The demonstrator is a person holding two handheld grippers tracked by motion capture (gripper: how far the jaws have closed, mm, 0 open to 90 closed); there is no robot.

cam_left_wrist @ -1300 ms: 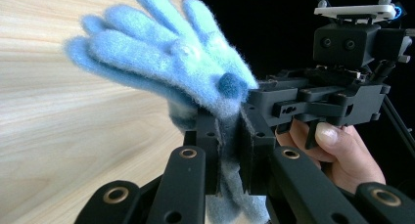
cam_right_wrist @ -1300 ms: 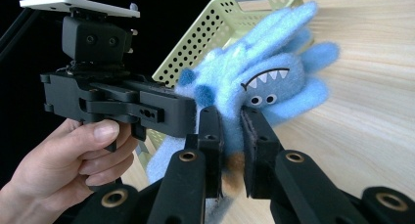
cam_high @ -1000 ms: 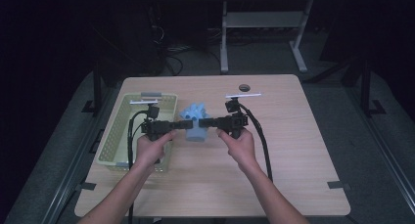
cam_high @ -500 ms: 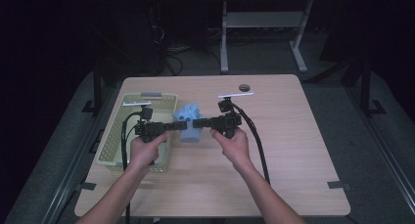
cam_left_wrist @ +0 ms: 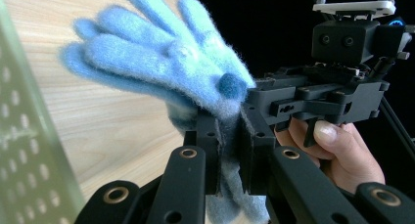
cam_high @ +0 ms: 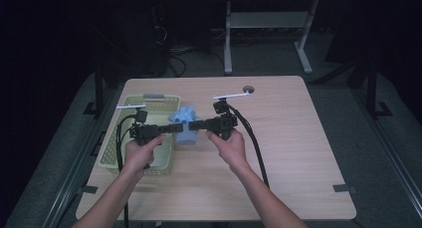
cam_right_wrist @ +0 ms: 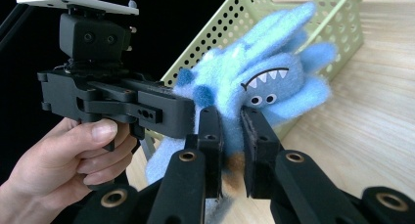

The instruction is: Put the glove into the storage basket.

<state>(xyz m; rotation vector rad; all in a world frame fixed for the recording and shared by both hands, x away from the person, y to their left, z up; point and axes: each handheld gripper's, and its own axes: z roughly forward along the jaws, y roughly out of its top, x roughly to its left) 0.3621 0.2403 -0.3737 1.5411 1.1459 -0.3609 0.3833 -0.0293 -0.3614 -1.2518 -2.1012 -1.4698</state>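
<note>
Two hand-held grippers meet over a wooden counter (cam_high: 298,153), both clamped on one blue fuzzy glove (cam_high: 185,123).

Counter: light wood top, dark floor around it. Small dark round thing (cam_high: 248,89) near the far edge, about 12 o'clock; cannot tell what it is.

Pale green perforated basket (cam_high: 113,151) sits at the counter's 9 o'clock side, just beside the glove; a grey handle shows on its far rim.

Glove: held up between the two hand-held grippers, left of counter centre, at the basket's right wall. Right gripper view shows a monster face on it, white teeth and two eyes; fingers fan toward 1 o'clock. Left gripper view shows the plain back, fingers pointing to 10 o'clock.

Left hand-held gripper (cam_left_wrist: 229,148): jaws pressed together on the glove's cuff, fabric pinched between them. Left hand (cam_high: 142,153) grips it over the basket.

Right hand-held gripper (cam_right_wrist: 231,145): jaws closed on the glove just under the face. Right hand (cam_high: 228,147) holds it at the glove's 3 o'clock; black cable (cam_high: 254,143) trails toward 6 o'clock.
</note>
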